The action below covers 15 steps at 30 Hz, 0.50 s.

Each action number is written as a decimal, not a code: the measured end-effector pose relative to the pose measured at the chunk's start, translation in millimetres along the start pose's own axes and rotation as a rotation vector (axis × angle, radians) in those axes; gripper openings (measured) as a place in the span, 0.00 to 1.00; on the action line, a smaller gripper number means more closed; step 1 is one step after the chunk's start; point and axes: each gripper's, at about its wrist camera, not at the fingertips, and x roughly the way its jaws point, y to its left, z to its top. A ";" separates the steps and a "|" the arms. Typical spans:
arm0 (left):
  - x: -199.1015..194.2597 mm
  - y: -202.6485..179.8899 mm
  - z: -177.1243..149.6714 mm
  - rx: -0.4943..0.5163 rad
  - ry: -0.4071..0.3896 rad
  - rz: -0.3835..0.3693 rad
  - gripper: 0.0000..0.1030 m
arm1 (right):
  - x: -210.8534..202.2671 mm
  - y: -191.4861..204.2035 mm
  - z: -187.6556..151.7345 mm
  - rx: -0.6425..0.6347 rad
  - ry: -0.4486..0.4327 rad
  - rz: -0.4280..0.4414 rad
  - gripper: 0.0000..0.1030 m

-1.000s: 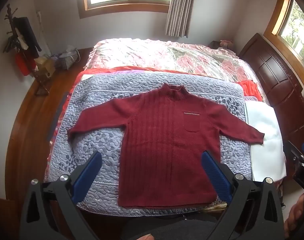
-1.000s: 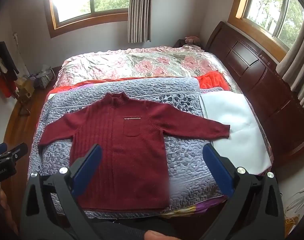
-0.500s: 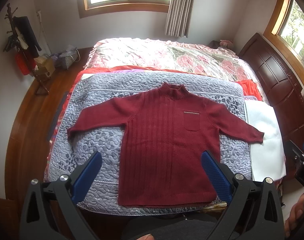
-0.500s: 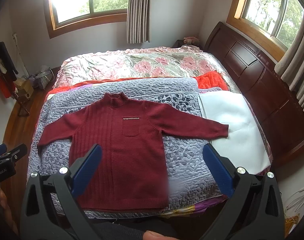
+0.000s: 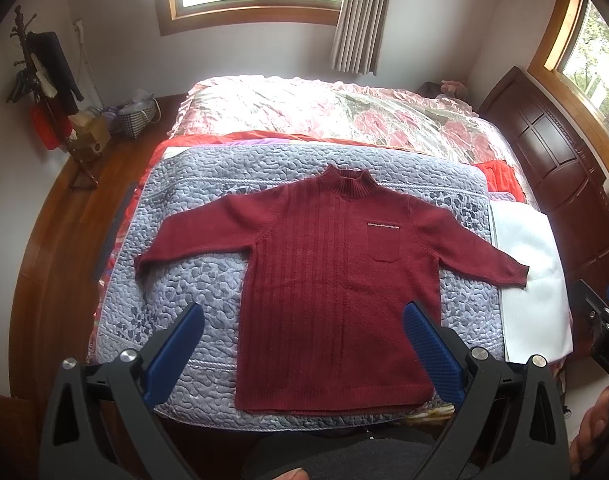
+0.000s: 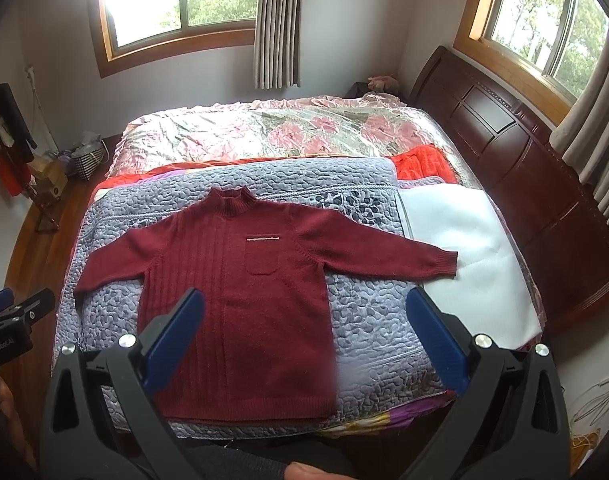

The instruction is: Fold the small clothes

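**Q:** At centre frame in both wrist views, what is shown, and where does it lie?

**A:** 1 dark red sweater [image 5: 336,288] lies flat and face-up on a grey quilted blanket [image 5: 192,280] on the bed, collar toward the top of the frame, hem toward the bottom edge. Its 2 sleeves are spread outward. At left of frame the sleeve [image 5: 192,232] rests wholly on the blanket; at right of frame the other sleeve's cuff [image 5: 512,274] overlaps a white sheet [image 5: 532,280] beside the blanket.

**Q:** How do the 2 grippers stand?

**A:** The left gripper [image 5: 304,350] has its blue pads spread wide apart, with nothing between them; it hangs above the hem, not touching the cloth. The right gripper [image 6: 304,344] is likewise spread wide and empty, above the sweater's lower right part.

**Q:** Which step is in hand?

**A:** Judged from the flat, unfolded garment, the task stands at its start: no fold has been made and no grasp taken.

**Q:** What does the next move call for?

**A:** Probably each gripper must descend to a sleeve or side edge, pinch only the knit and not the blanket beneath, then carry it inward across the body.
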 end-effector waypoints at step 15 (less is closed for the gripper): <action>1.0 -0.9 0.9 -0.003 0.000 -0.001 0.96 | 1.9 0.6 1.4 -0.004 -0.001 0.000 0.97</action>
